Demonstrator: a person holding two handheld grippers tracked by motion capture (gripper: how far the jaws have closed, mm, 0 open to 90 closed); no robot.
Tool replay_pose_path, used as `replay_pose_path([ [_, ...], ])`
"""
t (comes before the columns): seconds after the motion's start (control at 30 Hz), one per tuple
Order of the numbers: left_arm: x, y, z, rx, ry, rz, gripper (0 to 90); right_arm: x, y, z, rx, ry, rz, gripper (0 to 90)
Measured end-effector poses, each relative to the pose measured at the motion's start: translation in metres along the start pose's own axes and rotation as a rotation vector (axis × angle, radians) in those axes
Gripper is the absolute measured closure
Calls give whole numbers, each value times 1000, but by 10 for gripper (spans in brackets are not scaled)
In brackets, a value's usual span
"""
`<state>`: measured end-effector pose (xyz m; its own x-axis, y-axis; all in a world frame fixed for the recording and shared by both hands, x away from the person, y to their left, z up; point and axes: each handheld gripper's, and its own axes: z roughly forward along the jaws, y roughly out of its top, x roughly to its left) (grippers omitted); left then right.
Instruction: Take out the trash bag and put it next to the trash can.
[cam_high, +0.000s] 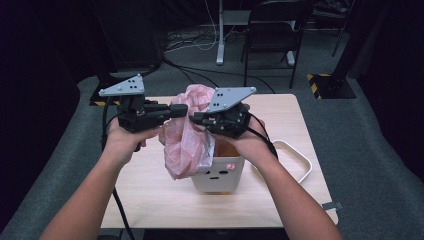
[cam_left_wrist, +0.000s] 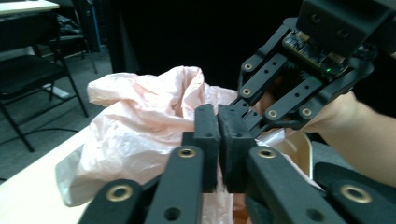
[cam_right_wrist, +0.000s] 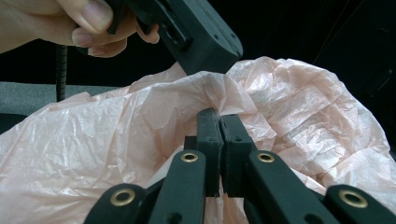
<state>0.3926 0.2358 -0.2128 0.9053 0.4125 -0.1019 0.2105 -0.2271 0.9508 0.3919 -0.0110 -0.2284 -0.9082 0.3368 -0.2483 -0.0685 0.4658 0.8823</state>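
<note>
Forearms nearest, in from bottom edge. Beyond: dark room, grey carpet floor (cam_high: 365, 150), black folding chair (cam_high: 274, 35) w/ cables behind. Pale wood table (cam_high: 150, 195) at centre, white tray (cam_high: 300, 160) on its right side. White bin (cam_high: 218, 175) near front edge. Pink plastic bag (cam_high: 187, 137) bunched above bin, drooping over its left rim. Left gripper (cam_high: 182, 110) and right gripper (cam_high: 196, 119) both pinched shut on bag top, tips close together.

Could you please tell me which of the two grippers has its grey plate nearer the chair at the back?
The right gripper: its grey plate sits closer to the chair than the left gripper's, both shut on the pink bag.
</note>
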Motion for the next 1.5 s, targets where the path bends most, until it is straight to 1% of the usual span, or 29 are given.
replay_pose_path([
  [0.07, 0, 0, 1, -5, -28, -21, 790, 0, 0, 0, 1, -1, -2, 878],
  [0.1, 0, 0, 2, -1, -32, -24, 756, 0, 0, 0, 0, -1, -3, 878],
  [0.13, -1, 0, 3, 6, -24, -15, 701, 0, 0, 0, -1, -1, -3, 878],
  [0.17, -2, 0, 3, 10, -13, -9, 701, 0, 0, 0, -1, -1, -3, 878],
  [0.3, -2, 1, 4, 11, 18, -10, 597, 1, -1, 1, -2, -2, -7, 879],
  [0.4, -3, 1, 6, 25, 27, -3, 588, 2, 0, 1, -1, -4, -11, 879],
  [0.47, -3, 0, 8, 35, 28, 5, 594, 2, 0, 1, 3, -4, -12, 879],
  [0.57, -3, -1, 10, 41, 23, 9, 649, 2, 0, 1, 8, -6, -16, 879],
  [0.63, -4, -2, 11, 50, 25, 19, 725, 2, 0, 1, 10, -10, -19, 879],
  [0.7, -4, -2, 11, 50, 23, 21, 781, 3, 0, 1, 19, -17, -25, 879],
  [0.73, -4, -2, 11, 51, 30, 26, 812, 3, 0, 2, 22, -19, -27, 879],
  [0.8, -5, -2, 11, 52, 40, 33, 860, 3, 0, 2, 24, -22, -31, 880],
  [0.87, -5, -2, 11, 52, 41, 36, 888, 3, 0, 1, 22, -22, -32, 879],
  [1.0, -7, -2, 11, 54, 51, 53, 899, 3, 0, -1, 20, -27, -36, 878],
  [1.03, -8, -1, 11, 56, 62, 66, 900, 4, 0, -1, 18, -28, -36, 877],
  [1.1, -9, -1, 10, 58, 70, 78, 900, 4, 0, -3, 13, -29, -36, 875],
  [1.17, -9, 0, 9, 57, 78, 83, 900, 4, -1, -5, 7, -29, -34, 867],
  [1.27, -8, 0, 6, 53, 86, 78, 900, 4, -1, -8, -3, -26, -25, 836],
  [1.37, -5, 0, 5, 49, 92, 72, 900, 3, -3, -11, -7, -36, -16, 792],
  [1.5, -2, 1, 4, 41, 104, 68, 900, 1, -7, -16, -7, -48, -4, 771],
])
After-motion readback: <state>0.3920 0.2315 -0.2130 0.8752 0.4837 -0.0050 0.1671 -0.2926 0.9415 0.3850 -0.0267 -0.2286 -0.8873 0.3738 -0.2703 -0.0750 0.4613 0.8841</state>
